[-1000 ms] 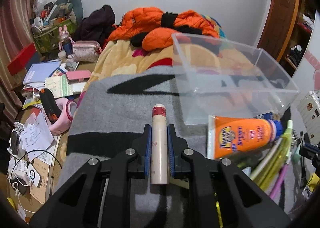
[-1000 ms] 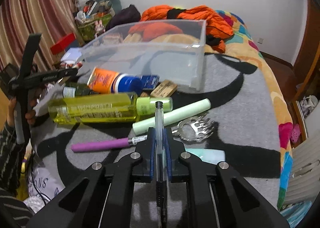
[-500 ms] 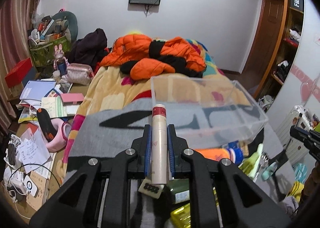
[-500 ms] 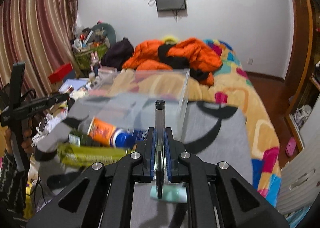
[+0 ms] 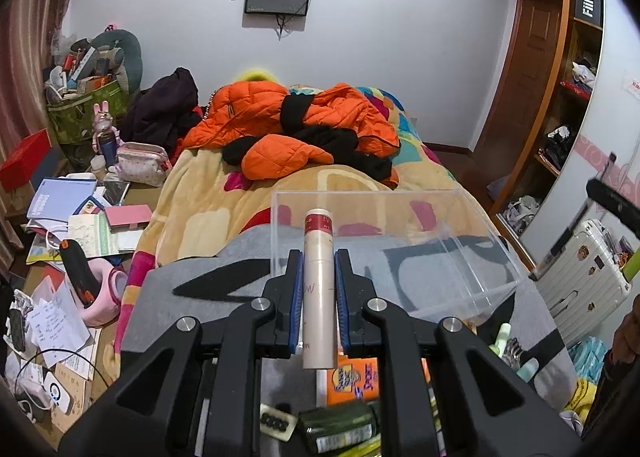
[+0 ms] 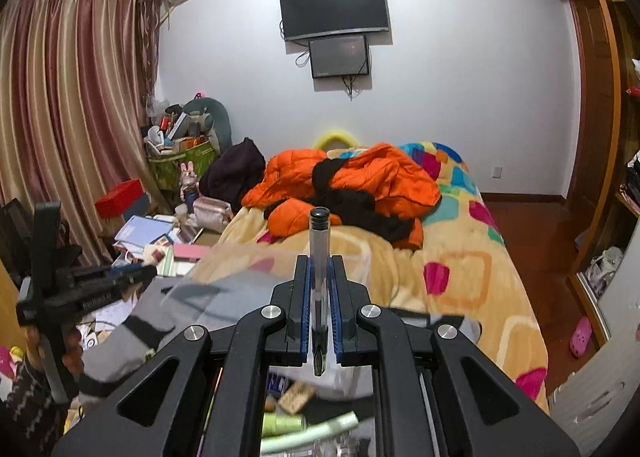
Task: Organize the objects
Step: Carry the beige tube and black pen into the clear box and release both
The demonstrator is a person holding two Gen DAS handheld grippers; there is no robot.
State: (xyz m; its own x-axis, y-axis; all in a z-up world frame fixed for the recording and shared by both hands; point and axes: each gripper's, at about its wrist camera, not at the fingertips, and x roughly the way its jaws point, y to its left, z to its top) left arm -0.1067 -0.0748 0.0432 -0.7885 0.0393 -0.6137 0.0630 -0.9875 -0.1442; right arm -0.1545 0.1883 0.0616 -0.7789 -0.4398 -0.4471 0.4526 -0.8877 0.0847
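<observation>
Clear plastic bin (image 5: 400, 253) on the bed (image 5: 208, 209), now seen from higher than a second ago. Left tongs (image 5: 318, 277) raised, clamped on a cream tube with red band (image 5: 318, 289), poised before the bin's near wall. Right tongs (image 6: 320, 297) likewise lifted, clamped on a clear pen (image 6: 319, 277), short of the bin. Both items apparently ready for dropping in.

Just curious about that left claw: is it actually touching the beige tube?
Touching. In the left wrist view both blue pads of the left gripper press flat against the sides of the tube, with no gap visible.
</observation>
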